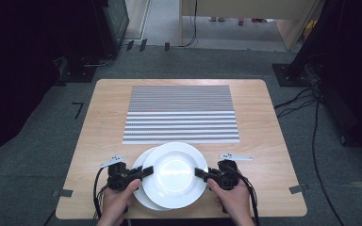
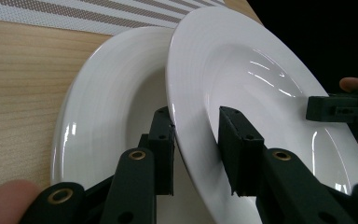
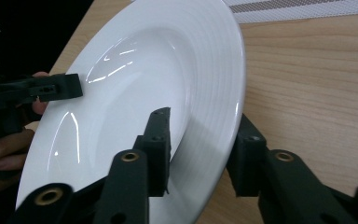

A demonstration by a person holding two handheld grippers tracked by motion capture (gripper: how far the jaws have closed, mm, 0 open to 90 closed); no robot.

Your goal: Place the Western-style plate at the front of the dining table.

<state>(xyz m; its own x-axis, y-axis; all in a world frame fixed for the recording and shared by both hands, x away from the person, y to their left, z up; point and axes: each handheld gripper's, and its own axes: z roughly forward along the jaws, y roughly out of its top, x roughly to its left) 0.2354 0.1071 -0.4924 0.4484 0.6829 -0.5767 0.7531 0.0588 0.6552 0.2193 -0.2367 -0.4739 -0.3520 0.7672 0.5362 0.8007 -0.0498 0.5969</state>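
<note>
White top plate [image 1: 174,175] sits lower centre, stacked on second plate [image 1: 140,194]. Left gripper [image 1: 147,171] and right gripper [image 1: 200,173] both straddle its rim; clamp unclear. Glazed rim may slip, dropping onto the lower plate.

Light falls from overhead onto the pale wooden table [image 1: 264,122], leaving the floor dim and the room black at nine and three o'clock. The round white glossy upper plate [image 1: 174,175] glares at its centre in the high view, nearly washed out. In the left gripper view bright streaks cross its bowl toward two o'clock; in the right gripper view they sit near ten o'clock. The grey-and-white striped mat [image 1: 181,113] shimmers with moiré. All pictures are soft and slightly grainy, and the near black jaws look blurred.
</note>
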